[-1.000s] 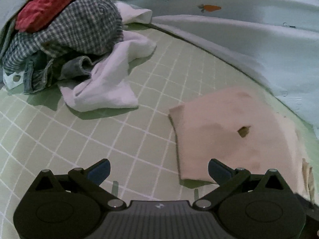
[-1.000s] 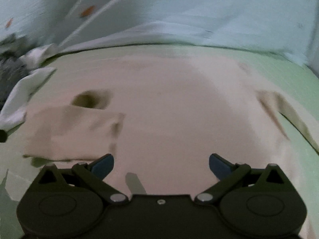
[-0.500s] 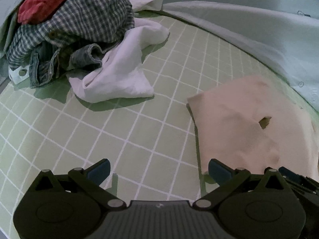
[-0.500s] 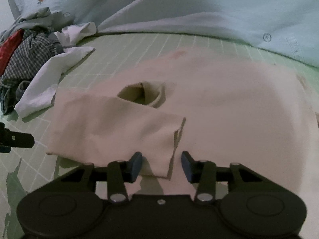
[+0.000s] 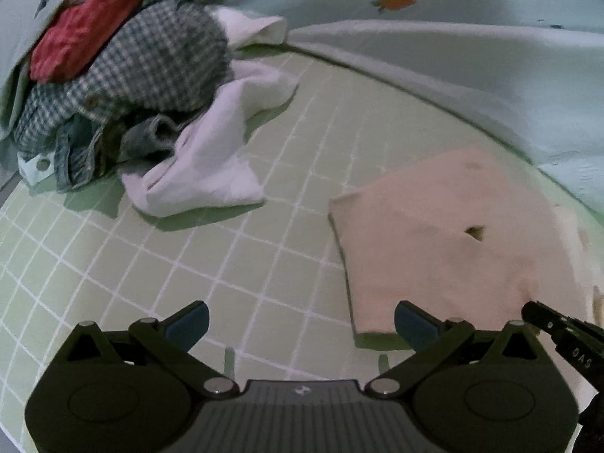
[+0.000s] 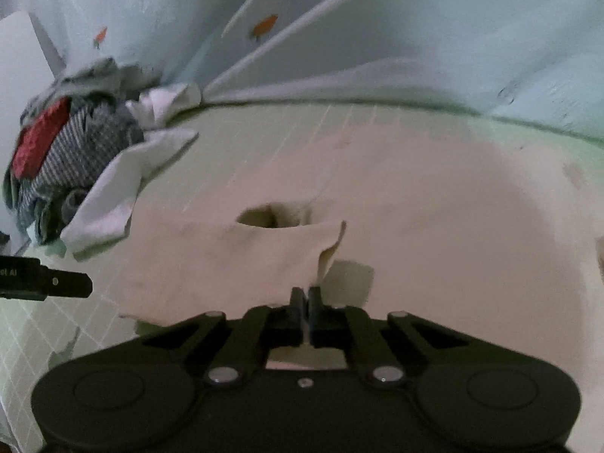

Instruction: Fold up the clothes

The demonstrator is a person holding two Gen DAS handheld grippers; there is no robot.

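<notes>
A beige shirt (image 6: 434,204) lies spread on the green grid mat (image 5: 264,271), with one sleeve folded across it. My right gripper (image 6: 305,302) is shut on the near edge of that folded sleeve (image 6: 234,256) and lifts its corner a little. The beige shirt also shows in the left wrist view (image 5: 445,234), at the right. My left gripper (image 5: 300,324) is open and empty above the mat, just left of the shirt's near corner. The right gripper's tip (image 5: 558,336) shows at the lower right of the left wrist view.
A pile of clothes (image 5: 124,71) sits at the far left: a red piece, a checked shirt, denim and a white garment (image 5: 211,158) spilling onto the mat. A pale sheet with carrot prints (image 5: 472,56) hangs behind the mat. The left gripper (image 6: 49,283) shows at the left of the right wrist view.
My right gripper has closed on the edge of the folded sleeve and raised it slightly. My left gripper has stayed open and shifted a little relative to the shirt.
</notes>
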